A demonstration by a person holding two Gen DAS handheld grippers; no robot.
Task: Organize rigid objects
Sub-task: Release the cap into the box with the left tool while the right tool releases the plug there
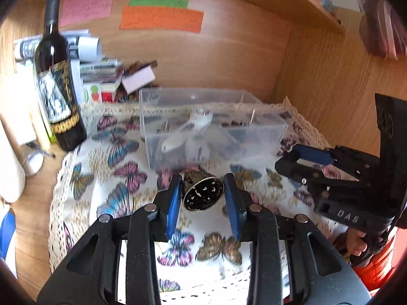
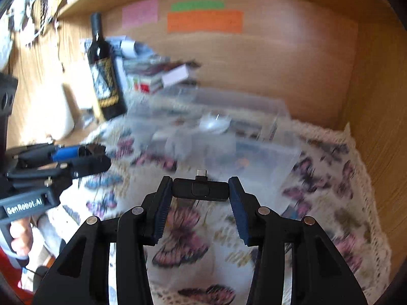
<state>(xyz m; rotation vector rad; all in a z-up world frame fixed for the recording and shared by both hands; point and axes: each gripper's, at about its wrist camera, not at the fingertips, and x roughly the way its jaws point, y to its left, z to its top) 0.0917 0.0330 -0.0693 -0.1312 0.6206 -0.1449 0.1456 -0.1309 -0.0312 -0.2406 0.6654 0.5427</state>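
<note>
Metal cap (image 1: 203, 195), centre frame: light, stiff, slippery; left gripper (image 1: 205, 198) clamps its sides. Right gripper (image 2: 200, 198) pinches black USB adapter (image 2: 200, 189) by ends. Bin (image 1: 277, 129) just beyond.

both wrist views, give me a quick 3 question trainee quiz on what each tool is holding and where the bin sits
1. True or false: the left tool grips a round metal cap.
2. What does the right tool hold: A a spoon, B a small black adapter, C nothing?
3. What stands left of the clear bin?

Key: 1 true. 2 B. 3 the wine bottle.
</note>
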